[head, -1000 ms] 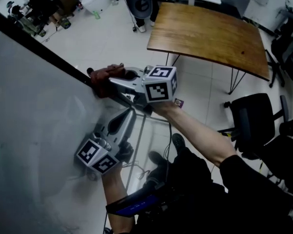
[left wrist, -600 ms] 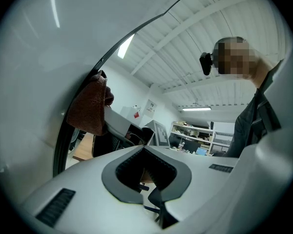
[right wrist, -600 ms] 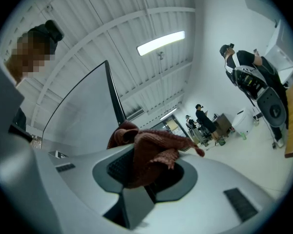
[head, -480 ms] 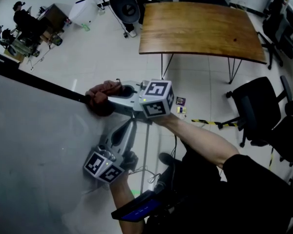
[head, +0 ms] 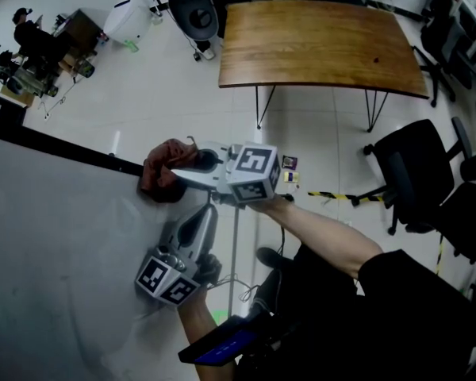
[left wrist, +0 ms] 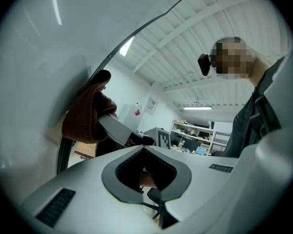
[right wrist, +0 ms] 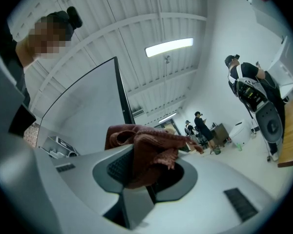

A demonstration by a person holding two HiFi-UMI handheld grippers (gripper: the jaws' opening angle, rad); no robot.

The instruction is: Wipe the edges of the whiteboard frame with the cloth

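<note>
R fingers (head: 187, 178) clamp cloth (head: 159, 179) at frame (head: 63, 148) corner; L fingers (head: 197, 223) shut, empty. Loose bunch may snag there & slip out.

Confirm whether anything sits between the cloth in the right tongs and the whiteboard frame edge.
Nothing visible does. The right tongs hold the cloth right against the black frame; the left tongs sit lower down, out of the way.

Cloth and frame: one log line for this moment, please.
right gripper: shut on cloth | cloth: against black edge of whiteboard frame | left gripper: shut, empty, below the cloth | phase: edge wipe
</note>
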